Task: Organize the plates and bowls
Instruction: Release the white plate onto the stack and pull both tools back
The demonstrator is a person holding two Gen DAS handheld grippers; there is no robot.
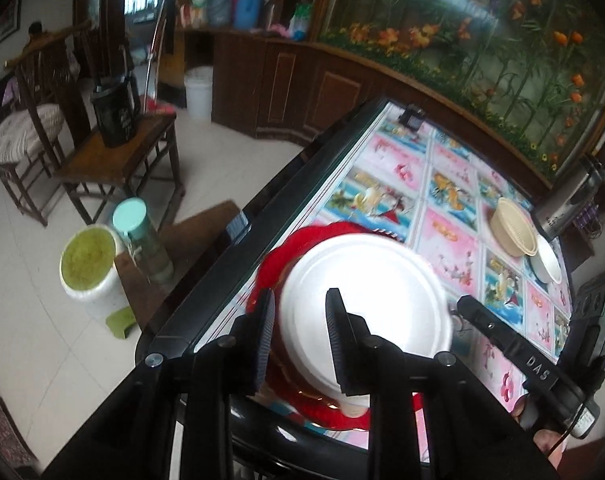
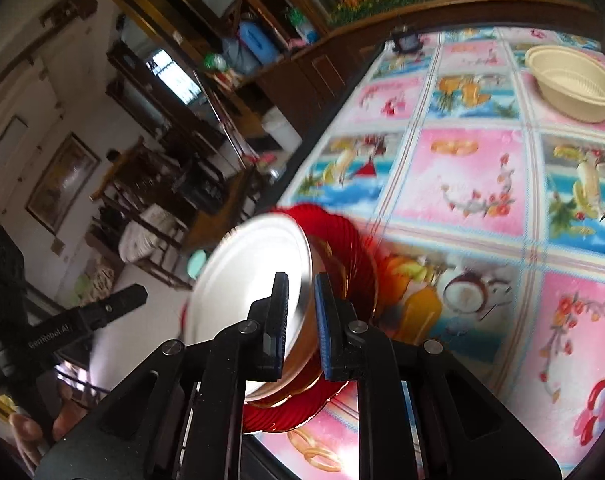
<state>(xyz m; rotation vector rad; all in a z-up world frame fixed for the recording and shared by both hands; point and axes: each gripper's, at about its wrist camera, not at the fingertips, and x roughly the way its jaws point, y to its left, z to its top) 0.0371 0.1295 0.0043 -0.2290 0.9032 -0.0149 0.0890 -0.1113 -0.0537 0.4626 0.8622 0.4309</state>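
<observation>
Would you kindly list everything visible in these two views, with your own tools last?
white plate: one, white, tilted above the red plate
red plate: one, red glass, table's near-left edge
beige bowls: apparently two, nested, far side of table
white bowl: one, white, beside beige bowls
kettle: one, steel, far right
table: one, pink-and-blue picture cloth
bucket: one, white, on floor
bottle: one, teal lid, beside bucket
left gripper: black, open, over white plate
right gripper: black, shut on white plate's rim
</observation>
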